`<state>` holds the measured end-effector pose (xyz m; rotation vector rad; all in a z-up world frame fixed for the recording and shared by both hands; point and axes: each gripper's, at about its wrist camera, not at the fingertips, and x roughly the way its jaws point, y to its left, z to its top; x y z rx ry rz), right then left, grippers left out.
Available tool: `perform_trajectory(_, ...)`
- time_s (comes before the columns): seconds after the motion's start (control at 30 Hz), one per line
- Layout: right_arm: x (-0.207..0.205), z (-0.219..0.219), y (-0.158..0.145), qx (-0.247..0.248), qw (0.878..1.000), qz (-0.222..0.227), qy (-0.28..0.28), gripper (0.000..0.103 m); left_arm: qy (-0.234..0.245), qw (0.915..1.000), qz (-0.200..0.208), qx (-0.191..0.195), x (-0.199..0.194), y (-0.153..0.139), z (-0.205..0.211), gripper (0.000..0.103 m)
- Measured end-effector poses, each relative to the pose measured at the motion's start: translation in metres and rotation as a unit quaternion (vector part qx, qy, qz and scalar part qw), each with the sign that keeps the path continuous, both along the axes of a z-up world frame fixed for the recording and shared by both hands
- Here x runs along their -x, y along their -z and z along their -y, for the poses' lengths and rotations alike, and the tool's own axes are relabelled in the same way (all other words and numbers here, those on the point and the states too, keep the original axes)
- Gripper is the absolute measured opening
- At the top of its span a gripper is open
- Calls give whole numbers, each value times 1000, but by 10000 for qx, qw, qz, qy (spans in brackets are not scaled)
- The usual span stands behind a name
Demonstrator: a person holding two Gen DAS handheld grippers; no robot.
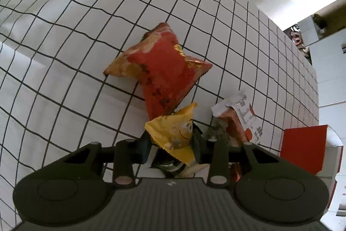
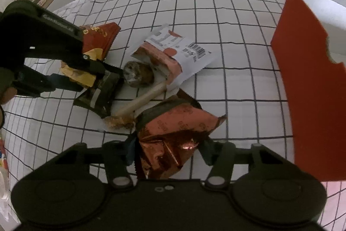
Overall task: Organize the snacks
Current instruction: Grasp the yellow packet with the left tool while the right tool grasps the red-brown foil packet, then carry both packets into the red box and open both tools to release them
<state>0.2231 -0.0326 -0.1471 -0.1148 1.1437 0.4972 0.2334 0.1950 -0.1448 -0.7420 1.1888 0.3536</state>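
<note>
On the surface [image 2: 237, 21], which is covered with a white cloth with a dark grid pattern, several snack packets lie close together. At the left of the right wrist view, the left hand-held gripper [image 1: 170, 144] reaches down into the pile. Its jaws are nearly closed and press on a small yellow plastic packet with a smiling face [image 1: 175, 133]; a dark green packet [image 2: 99, 92] lies just under it. Behind this gripper lies a big red and gold crinkled snack bag [image 1: 160, 73], flat on the cloth.

Further to the right, near the middle, there is a round brown snack in clear wrap [image 2: 138, 74], and beside it a pale beige stick-shaped snack [image 2: 142, 99] lies diagonally. Just behind them lies a pink and white packet with a barcode [image 2: 173, 51], touching the round snack.

In front, the right hand-held gripper [image 2: 168, 153] has a shiny copper-red foil packet [image 2: 173, 133] between its fingers. The jaws are about half open; I cannot tell if the pads already press on the foil.

At the far right stands a red cardboard box flap [image 2: 309, 83], upright and tilted a little, well apart from the pile.
</note>
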Motion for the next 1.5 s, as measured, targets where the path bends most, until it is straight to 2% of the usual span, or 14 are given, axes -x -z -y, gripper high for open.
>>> perform_trajectory(0.23,9,16,-10,-124,9998,120,25,51,61,9999,137,-9,23,-14,-7,37)
perform_trajectory(0.53,37,37,-45,-336,9986,369,-192,51,431,9984,365,11,48,-39,16,37)
perform_trajectory(0.83,61,64,-86,-405,9965,638,-345,51,921,9941,572,30,68,-66,55,37)
perform_trajectory(1.07,75,95,-112,-363,9953,833,-339,51,1361,9876,779,23,80,-90,92,37)
perform_trajectory(1.5,76,162,-146,-282,9915,1259,-187,51,2050,9731,1046,-25,73,-126,180,37)
